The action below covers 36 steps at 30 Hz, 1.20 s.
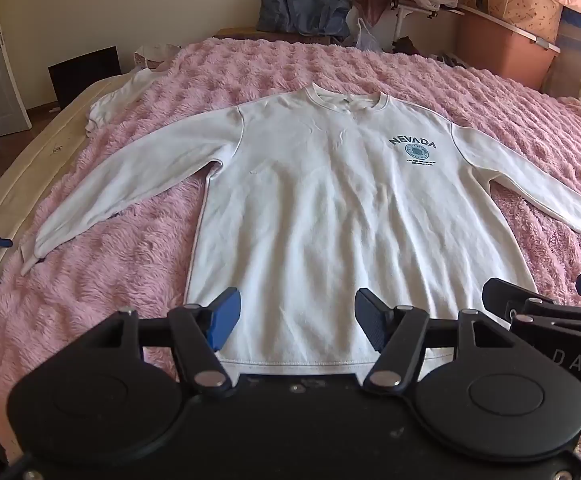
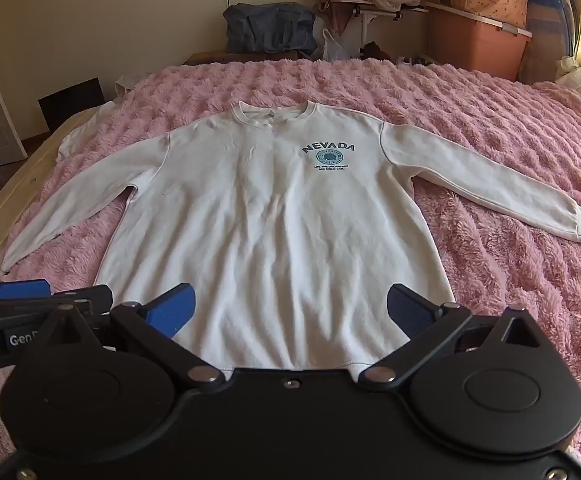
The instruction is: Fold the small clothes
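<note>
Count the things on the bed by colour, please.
White: 2, the NEVADA sweatshirt spread flat and another white garment at the far left edge.
Pink: 1, the fluffy blanket beneath them.
Total: 3

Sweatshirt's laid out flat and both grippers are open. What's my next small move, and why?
Probably lower the open left gripper onto the left sleeve of the white long-sleeved Nevada-print sweatshirt and pinch near the cuff. The sweatshirt lies flat, unfolded, on the fluffy pink blanket, both sleeves spread, nothing held by either gripper.
</note>
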{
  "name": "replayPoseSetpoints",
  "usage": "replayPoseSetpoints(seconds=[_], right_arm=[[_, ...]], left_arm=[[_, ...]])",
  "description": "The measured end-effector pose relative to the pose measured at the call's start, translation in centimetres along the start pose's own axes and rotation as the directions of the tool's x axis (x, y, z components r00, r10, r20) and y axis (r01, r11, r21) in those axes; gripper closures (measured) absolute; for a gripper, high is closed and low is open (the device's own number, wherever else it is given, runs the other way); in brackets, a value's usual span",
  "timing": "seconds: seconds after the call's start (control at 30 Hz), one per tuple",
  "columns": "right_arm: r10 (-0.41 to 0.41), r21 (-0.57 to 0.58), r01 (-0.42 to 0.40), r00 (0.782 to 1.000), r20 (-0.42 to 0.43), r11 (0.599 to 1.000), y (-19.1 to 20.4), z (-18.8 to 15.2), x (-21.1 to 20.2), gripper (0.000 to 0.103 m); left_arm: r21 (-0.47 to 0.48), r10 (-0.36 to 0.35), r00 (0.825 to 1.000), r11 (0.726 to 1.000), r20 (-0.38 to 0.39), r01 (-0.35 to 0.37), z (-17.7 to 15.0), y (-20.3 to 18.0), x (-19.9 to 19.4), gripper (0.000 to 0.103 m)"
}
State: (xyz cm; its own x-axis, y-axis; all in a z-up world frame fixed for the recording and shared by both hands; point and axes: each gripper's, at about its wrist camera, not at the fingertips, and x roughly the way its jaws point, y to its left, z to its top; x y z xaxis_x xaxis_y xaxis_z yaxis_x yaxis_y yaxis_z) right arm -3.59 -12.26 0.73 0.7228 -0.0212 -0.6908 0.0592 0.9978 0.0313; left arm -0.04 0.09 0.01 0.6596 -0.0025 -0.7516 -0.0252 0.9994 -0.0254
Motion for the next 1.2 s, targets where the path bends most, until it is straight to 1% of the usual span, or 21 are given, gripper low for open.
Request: replayPoseSetpoints(seconds=[0.27,0.4,1.2], right_arm=[[0.003,0.001,-0.003,1.0,-0.004,1.0,-0.02,0.02,-0.05,0.0],[0.005,0.002,-0.005,1.0,-0.01,1.0,0.06,0.11,-0.16,0.0],[0.003,0.003,-0.003,1.0,-0.009,1.0,0.06,-0.07,-0.16,0.0]], left_arm=[[0.001,-0.002,1.0,1.0,-0.004,0.002,-0.2,0.0,0.08,0.036],[0.003,-0.002,1.0,1.0,-0.018,0.002,-0.06,0.06,0.53,0.036],[0.005,0.003,1.0,1.0,-0.027,-0.002,-0.1,0.09,0.53,0.036]])
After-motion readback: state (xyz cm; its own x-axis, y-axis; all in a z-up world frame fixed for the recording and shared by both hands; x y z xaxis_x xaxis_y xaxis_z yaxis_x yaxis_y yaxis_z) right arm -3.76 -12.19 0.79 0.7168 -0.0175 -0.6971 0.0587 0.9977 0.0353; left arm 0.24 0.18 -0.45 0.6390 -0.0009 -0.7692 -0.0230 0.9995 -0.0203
